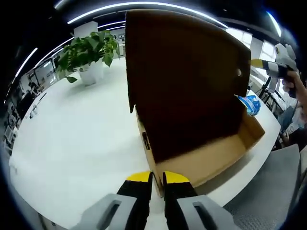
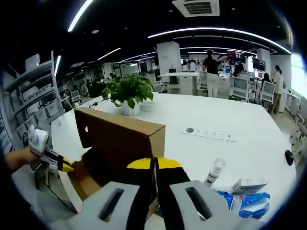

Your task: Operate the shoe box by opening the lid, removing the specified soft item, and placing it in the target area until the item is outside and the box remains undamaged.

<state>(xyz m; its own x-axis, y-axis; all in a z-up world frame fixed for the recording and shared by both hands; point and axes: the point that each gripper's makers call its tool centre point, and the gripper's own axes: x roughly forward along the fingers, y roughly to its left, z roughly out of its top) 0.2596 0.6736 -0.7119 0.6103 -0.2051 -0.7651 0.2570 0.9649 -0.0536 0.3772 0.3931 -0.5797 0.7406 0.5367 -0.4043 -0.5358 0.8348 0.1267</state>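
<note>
Bracing the shoe box (image 1: pixel 201 158) on the tabletop (image 1: pixel 81 139), the left gripper (image 1: pixel 157 179) pinches its front wall (lid (image 1: pixel 187 81) upright), while the right gripper (image 2: pixel 154 165), jaws together, apparently grips the lid's edge.

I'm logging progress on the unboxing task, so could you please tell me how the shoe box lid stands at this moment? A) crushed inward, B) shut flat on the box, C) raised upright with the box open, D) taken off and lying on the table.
C: in the left gripper view the shoe box lid stands upright above the open shoe box, whose cardboard floor shows bare, on the white table.
</note>
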